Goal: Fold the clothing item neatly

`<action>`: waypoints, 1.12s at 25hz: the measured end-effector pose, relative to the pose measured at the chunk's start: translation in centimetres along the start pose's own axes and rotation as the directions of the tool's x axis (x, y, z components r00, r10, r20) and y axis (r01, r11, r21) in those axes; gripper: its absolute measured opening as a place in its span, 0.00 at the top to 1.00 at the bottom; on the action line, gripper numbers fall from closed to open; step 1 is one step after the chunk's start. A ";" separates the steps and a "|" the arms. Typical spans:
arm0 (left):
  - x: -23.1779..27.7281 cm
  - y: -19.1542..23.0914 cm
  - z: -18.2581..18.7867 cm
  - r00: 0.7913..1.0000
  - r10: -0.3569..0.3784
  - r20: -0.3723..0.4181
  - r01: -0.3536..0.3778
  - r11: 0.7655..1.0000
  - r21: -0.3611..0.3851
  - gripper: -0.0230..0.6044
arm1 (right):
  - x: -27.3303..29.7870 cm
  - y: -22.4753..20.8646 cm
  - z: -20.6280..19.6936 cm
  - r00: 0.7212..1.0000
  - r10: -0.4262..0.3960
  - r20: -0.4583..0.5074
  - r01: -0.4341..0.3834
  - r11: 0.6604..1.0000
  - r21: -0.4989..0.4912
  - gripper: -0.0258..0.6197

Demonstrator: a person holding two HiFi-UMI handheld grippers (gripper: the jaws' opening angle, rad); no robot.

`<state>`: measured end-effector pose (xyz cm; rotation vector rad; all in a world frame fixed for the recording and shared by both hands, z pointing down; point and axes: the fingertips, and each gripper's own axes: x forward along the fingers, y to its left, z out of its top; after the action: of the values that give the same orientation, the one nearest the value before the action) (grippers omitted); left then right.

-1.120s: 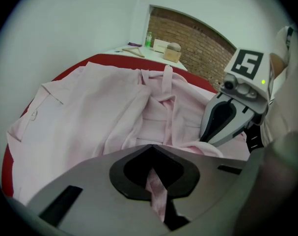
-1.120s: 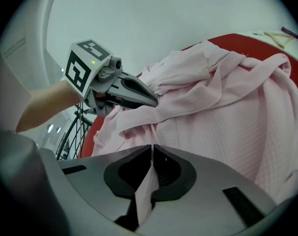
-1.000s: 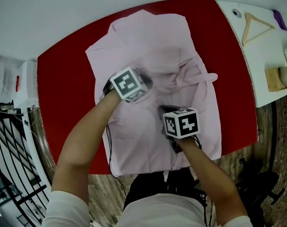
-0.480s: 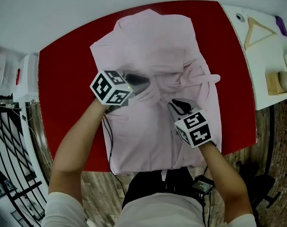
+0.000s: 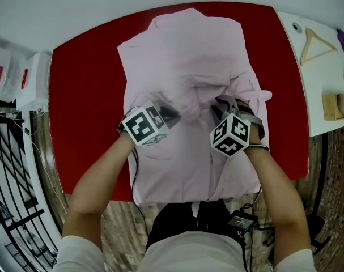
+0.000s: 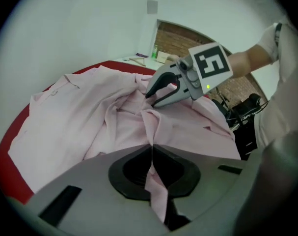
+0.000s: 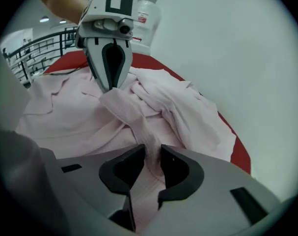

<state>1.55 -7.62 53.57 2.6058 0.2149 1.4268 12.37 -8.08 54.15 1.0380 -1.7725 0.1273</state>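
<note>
A pink shirt [image 5: 183, 55] lies spread on the red table [image 5: 86, 95], bunched into folds at its middle. My left gripper [image 5: 174, 111] is shut on a thin ridge of shirt cloth [image 6: 150, 149] at that bunch. My right gripper [image 5: 220, 102] faces it from the right, close by the crumpled sleeve [image 5: 248, 89]. Its jaws [image 7: 151, 154] have just been opening and stand apart, with a fold of the shirt [image 7: 163, 107] lying loosely in the gap. Each gripper shows in the other's view: the right gripper [image 6: 151, 95] and the left gripper [image 7: 109, 87].
A white side table [image 5: 322, 72] stands to the right with a wooden hanger [image 5: 316, 41] and a wooden block [image 5: 330, 106]. A white box [image 5: 33, 81] sits left of the red table. Black railing [image 5: 7, 169] runs along the left. The shirt's hem hangs over the near table edge.
The right gripper has rolled over and moved up toward the sleeve, and its jaws have parted. The left gripper has shifted right, still pinching the cloth. The two grippers are closer together.
</note>
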 end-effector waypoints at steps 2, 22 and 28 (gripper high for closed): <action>-0.4 -0.6 -0.5 1.000 0.005 -0.026 -0.005 1.000 0.019 0.94 | -0.3 -0.1 0.0 1.000 0.007 -0.014 -0.007 1.000 0.027 0.90; -0.3 -5.0 -3.0 0.996 0.012 -0.086 -0.003 0.994 0.107 0.94 | -4.1 2.9 -6.2 0.993 0.065 -0.096 -0.047 0.983 0.176 0.91; -1.4 -4.4 -3.3 0.999 0.045 -0.017 -0.044 0.997 0.059 0.93 | -5.1 2.9 -6.2 0.995 0.068 -0.077 -0.047 0.965 0.258 0.81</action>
<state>-2.22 -3.37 53.20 2.6615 0.2049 1.4808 15.27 -0.04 54.02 1.1459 -1.7397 0.4404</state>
